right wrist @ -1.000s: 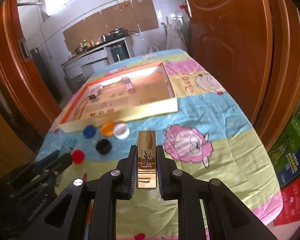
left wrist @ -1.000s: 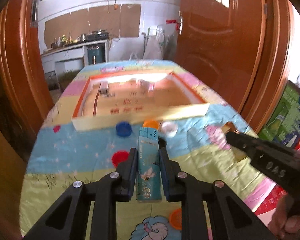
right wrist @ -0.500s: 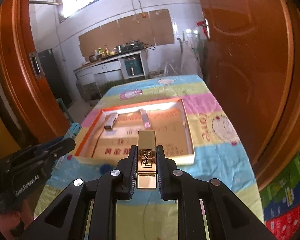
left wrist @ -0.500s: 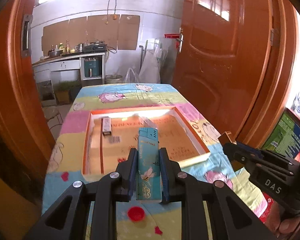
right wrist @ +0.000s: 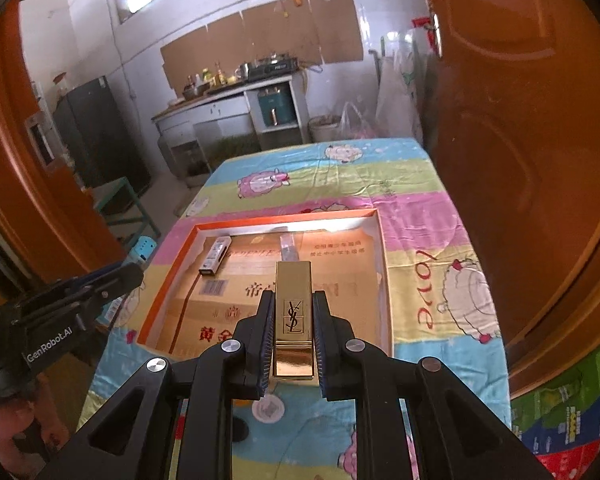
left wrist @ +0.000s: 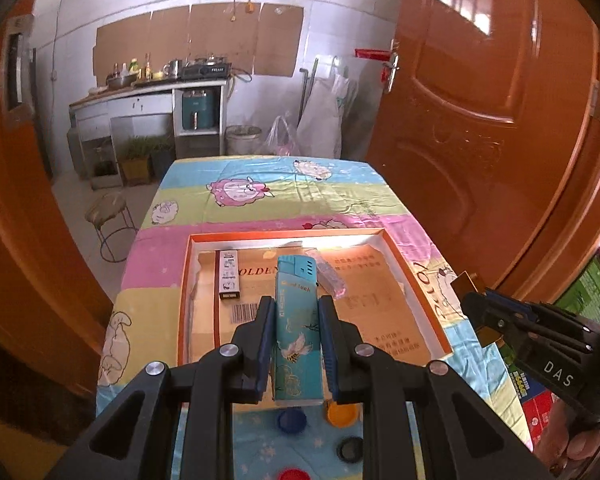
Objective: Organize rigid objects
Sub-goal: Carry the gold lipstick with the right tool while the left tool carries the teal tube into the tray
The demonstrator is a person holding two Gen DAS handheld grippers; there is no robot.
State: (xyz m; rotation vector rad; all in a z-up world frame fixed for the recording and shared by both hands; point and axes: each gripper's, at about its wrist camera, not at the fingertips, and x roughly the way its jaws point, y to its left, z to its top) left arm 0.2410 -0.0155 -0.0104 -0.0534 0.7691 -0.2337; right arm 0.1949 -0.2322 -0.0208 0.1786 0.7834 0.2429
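Two fisheye views look along handheld grippers over a table with a cartoon sheep cloth. In the left wrist view, the left gripper (left wrist: 296, 336) is clamped on a teal lighter (left wrist: 298, 320), held lengthwise at frame centre, raised over the near edge of a shallow orange-rimmed tray (left wrist: 416, 276). In the right wrist view, the right gripper (right wrist: 294, 332) grips a gold lipstick case (right wrist: 293, 312), also raised at frame centre over the tray's near edge.

Inside the tray, two items already lie near its far wall: a slim white box (left wrist: 229, 276) at upper left and a clear pinkish item (left wrist: 332, 276) near the middle. Outside it, at the bottom of the left view, loose bottle caps remain on the cloth: blue (left wrist: 292, 420), orange (left wrist: 342, 414), black (left wrist: 350, 448) and red (left wrist: 293, 474).

The job looks partly done: two pieces stowed, two held and not yet set down, caps apparently left to sort
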